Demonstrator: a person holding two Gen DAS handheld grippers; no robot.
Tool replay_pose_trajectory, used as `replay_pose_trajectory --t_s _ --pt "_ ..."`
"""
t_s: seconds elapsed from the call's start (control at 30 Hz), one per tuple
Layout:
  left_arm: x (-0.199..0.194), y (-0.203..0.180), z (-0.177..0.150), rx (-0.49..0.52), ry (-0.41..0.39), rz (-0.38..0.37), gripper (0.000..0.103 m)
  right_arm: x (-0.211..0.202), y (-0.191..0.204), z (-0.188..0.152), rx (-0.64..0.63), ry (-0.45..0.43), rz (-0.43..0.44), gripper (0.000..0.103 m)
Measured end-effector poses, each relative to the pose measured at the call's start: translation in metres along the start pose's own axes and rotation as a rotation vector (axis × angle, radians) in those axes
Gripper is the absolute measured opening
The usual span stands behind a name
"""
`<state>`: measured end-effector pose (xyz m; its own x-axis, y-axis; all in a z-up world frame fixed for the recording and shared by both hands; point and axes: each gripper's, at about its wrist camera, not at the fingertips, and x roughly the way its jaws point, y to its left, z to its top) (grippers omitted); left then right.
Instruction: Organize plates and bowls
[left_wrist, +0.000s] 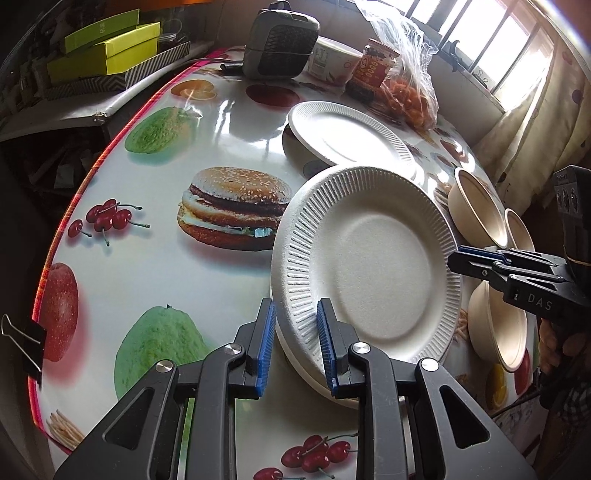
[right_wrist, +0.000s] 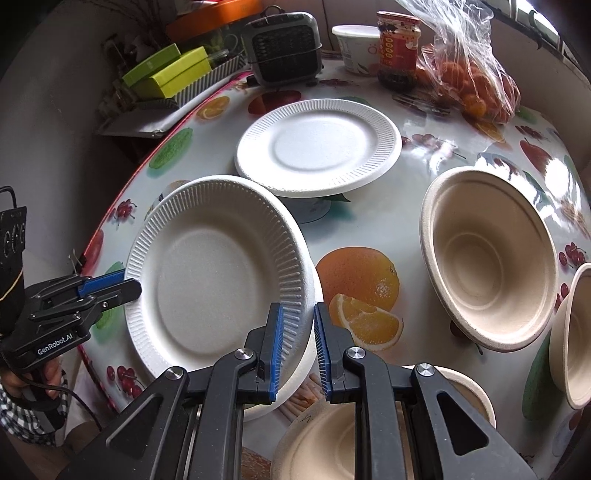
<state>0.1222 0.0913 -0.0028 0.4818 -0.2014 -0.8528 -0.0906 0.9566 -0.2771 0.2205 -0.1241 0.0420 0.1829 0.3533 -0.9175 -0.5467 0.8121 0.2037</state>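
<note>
A white ribbed paper plate (left_wrist: 373, 266) (right_wrist: 218, 277) lies on top of another plate near the table's front left. My left gripper (left_wrist: 295, 343) (right_wrist: 125, 284) has its blue-padded jaws around the plate's rim with a gap between them. My right gripper (right_wrist: 298, 347) (left_wrist: 456, 258) straddles the opposite rim, jaws also apart. A second white plate (left_wrist: 347, 136) (right_wrist: 317, 147) lies farther back. Beige bowls sit to the right: one large bowl (right_wrist: 487, 258) (left_wrist: 476, 206), one at the right edge (right_wrist: 572, 339) (left_wrist: 519, 229), one under my right gripper (right_wrist: 325, 435) (left_wrist: 498, 325).
The table wears a fruit-print cloth (left_wrist: 166, 266) (right_wrist: 358, 280). At the back stand a grey heater (left_wrist: 280, 40) (right_wrist: 284, 48), a white cup (right_wrist: 356, 46), a red jar (right_wrist: 397, 48) and a bag of oranges (right_wrist: 476, 77). Green boxes (left_wrist: 110, 48) lie beyond the left edge.
</note>
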Motion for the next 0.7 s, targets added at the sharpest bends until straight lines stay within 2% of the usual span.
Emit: replay_pose_trajectory --t_s 0.7 --pt "0.0088 -0.0069 -0.0051 0.040 0.076 0.041 0.027 0.0091 0.0043 -0.0012 -0.031 0.055 -0.043 0.019"
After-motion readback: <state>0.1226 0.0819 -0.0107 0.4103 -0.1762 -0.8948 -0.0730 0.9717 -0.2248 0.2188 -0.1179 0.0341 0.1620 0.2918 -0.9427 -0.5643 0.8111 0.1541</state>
